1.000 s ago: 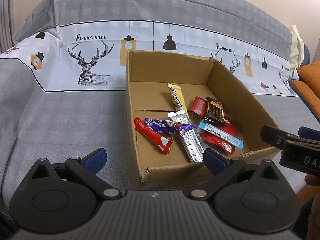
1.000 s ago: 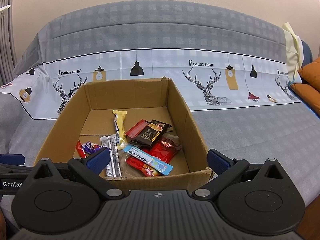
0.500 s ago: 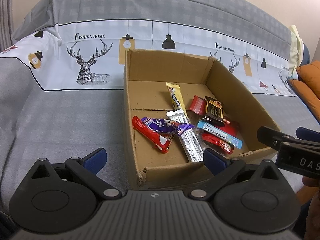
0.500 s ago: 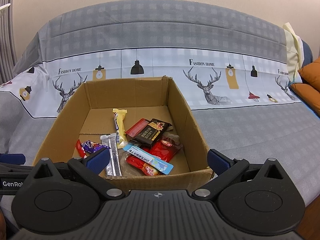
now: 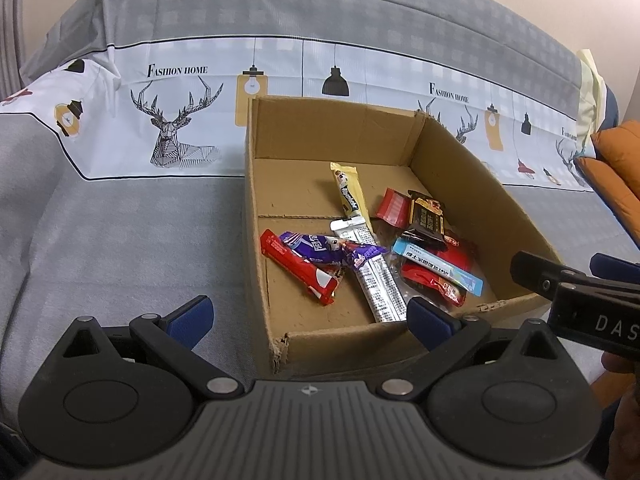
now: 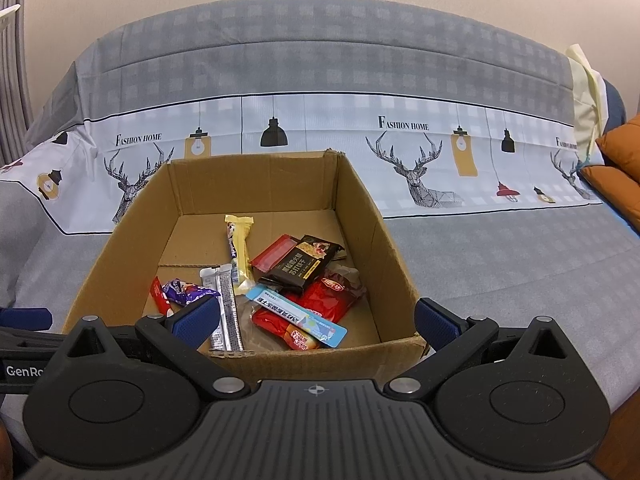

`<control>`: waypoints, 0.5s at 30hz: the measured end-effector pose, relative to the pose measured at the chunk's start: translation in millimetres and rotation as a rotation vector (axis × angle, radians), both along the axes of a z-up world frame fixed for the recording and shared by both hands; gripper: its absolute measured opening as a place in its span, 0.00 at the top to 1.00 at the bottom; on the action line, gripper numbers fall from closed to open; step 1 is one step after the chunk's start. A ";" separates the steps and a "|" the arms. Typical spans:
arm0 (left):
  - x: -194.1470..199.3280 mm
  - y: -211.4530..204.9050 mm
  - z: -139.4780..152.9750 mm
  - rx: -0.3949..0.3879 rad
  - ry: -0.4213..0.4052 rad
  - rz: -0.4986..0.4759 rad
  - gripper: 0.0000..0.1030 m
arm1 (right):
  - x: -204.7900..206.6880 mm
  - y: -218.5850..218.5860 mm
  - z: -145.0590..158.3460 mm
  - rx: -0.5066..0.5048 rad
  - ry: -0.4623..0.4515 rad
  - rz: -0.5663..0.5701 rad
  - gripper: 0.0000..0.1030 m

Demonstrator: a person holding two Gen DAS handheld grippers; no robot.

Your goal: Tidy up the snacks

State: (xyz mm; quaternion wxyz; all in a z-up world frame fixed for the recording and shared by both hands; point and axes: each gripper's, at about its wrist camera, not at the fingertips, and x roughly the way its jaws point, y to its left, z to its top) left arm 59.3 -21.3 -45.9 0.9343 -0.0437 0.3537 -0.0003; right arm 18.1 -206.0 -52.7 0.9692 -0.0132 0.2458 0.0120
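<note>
- Squarely ahead of both cameras, an open-topped corrugated cardboard box [image 6: 392, 264] sits on a sofa draped in a matte grey checked cover [image 6: 500, 264] with a white band printed with line-drawn stags and lamps.
- Its near left corner [image 5: 280, 350] is frayed and torn.
- Inside lie the snacks, all crinkly foil or plastic wrappers: a long pale yellow stick [image 6: 239, 248], a narrow silver sachet [image 6: 226, 312], a purple twist-ended candy [image 5: 320, 246] lying over a glossy red bar [image 5: 298, 270].
- Toward the box's right side, a black rectangular packet [image 6: 302, 268] overlaps a flat red pouch [image 6: 276, 254], and a light blue strip [image 6: 296, 316] lies across shiny red packets [image 6: 332, 298].
- The left gripper [image 5: 308, 316] hangs spread wide and empty before the box's near wall, its blue pads [image 5: 190, 314] smooth and rounded.
- The right gripper [image 6: 312, 320] is likewise parted and holds nothing, its pads straddling the near wall.
- An orange cushion [image 6: 624, 172] sits at the far right.
</note>
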 end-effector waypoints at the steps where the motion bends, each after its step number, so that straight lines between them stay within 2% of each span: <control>1: 0.1 -0.1 -0.1 0.000 0.000 0.000 0.00 | 0.3 0.0 0.2 -0.001 0.000 0.000 0.00; 15: -0.1 1.3 0.4 -0.005 0.001 0.000 0.00 | 0.8 0.1 1.1 0.000 -0.002 0.001 0.00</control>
